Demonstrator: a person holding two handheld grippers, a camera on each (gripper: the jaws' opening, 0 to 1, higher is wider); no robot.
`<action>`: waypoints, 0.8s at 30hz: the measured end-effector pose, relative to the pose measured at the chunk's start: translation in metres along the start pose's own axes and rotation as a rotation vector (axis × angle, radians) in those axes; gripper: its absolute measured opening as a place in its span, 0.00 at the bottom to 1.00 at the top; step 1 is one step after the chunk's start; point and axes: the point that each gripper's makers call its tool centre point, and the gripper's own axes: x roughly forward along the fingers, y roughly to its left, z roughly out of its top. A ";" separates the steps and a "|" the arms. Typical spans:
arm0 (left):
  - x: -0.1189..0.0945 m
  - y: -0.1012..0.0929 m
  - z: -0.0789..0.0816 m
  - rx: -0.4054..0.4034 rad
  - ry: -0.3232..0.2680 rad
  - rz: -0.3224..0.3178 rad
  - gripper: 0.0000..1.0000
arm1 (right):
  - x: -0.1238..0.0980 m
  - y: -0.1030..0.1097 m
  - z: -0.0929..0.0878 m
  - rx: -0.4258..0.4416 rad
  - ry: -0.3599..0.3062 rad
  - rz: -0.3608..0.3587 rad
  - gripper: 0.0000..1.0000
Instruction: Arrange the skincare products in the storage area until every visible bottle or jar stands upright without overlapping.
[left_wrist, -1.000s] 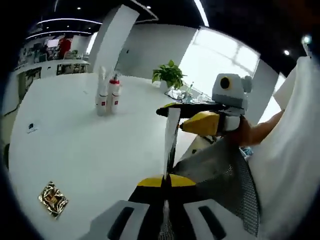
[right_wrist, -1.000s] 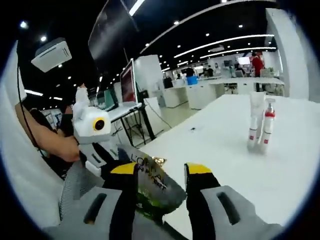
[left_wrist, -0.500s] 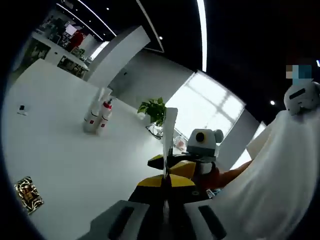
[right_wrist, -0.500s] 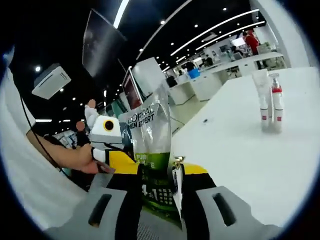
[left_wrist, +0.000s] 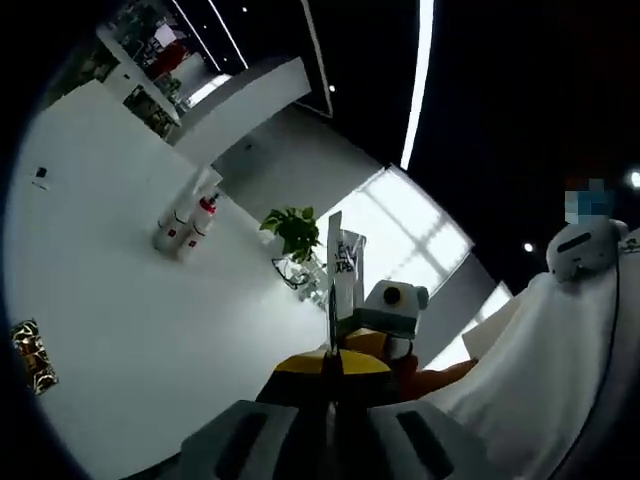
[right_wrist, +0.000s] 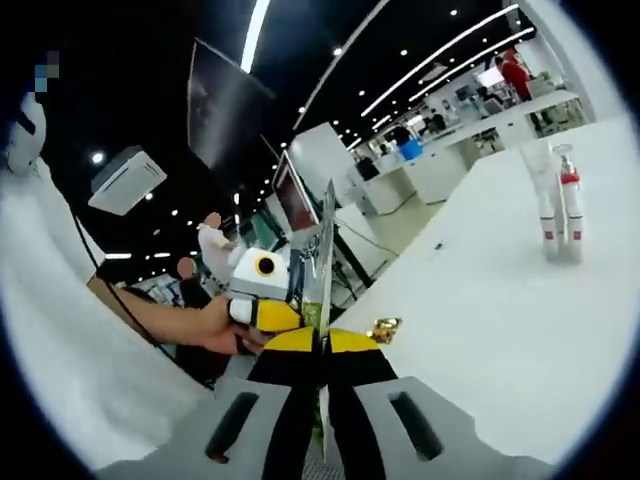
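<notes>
The sachet (left_wrist: 337, 275) is what I am tracking, and it is turning as I watch: half a second ago in the right gripper view its printed face with the green band was facing me, and now I am seeing it edge-on (right_wrist: 324, 270), a thin upright sliver rising from between my jaws. A second ago it was sagging low by the desk edge; now it is being held up in the air, standing nearly vertical.

In the left gripper view, the white desk (left_wrist: 110, 300) is sliding toward the left of the picture as my camera tilts upward, and the gold foil packet (left_wrist: 28, 352) is sitting closer to the rim than before. The two bottles (left_wrist: 182, 215) with red markings are standing upright, touching each other, well apart from the sachet. A potted plant (left_wrist: 292, 228) is showing beyond them. My left tongs (left_wrist: 333, 368) are pressed together on the sachet's lower edge, and the right tongs (left_wrist: 375, 335) are coming in from the right, gripping the same sachet.

In the right gripper view, the left tongs (right_wrist: 270, 315) are meeting the sachet from the left, with a hand (right_wrist: 215, 330) behind them. My right tongs (right_wrist: 322, 345) are pinching the sachet, jaws closed tight where half a second ago they stood further apart around its flat face. The gold foil packet (right_wrist: 383, 328) is lying on the desk (right_wrist: 480, 300) just beyond them, and the two bottles (right_wrist: 558, 205) are standing far right.
</notes>
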 end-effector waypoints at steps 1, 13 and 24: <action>0.001 0.000 0.000 -0.002 -0.002 -0.003 0.02 | -0.002 0.001 0.001 0.037 -0.001 0.014 0.00; 0.028 -0.026 -0.006 -0.075 -0.005 -0.106 0.11 | -0.017 0.006 0.036 0.345 -0.146 0.141 0.00; 0.009 -0.056 0.022 -0.151 -0.027 -0.226 0.03 | -0.010 0.036 0.081 0.523 -0.316 0.208 0.07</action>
